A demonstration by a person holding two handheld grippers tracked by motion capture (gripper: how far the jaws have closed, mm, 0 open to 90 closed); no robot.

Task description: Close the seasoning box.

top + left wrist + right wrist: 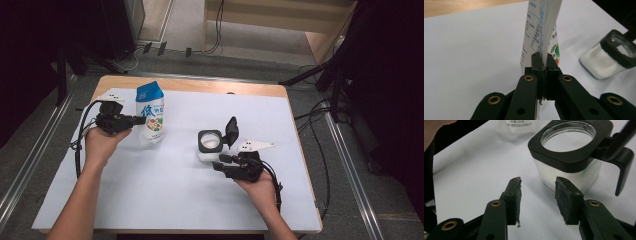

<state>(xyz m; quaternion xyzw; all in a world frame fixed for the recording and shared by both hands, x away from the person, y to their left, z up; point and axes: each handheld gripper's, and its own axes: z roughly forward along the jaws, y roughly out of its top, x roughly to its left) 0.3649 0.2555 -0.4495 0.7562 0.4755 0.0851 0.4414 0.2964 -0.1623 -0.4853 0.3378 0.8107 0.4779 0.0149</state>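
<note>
Left gripper: fingers clenched on the side edge of a white pouch with a blue top and printed label. The pouch stands upright on the white sheet covering the counter, toward its far left part. In the left gripper view the pouch's thin seam runs straight up from between the two pads, with no gap showing.

Right gripper: fingers released, standing apart with bare sheet between them. They sit just in front of a clear square jar, near it but not touching. The jar has a black collar, and its black flip lid stands open, hinged up at the far right side. White powder fills the lower part of the jar. Jar position: about mid-counter, well apart from the pouch, to its right.
</note>
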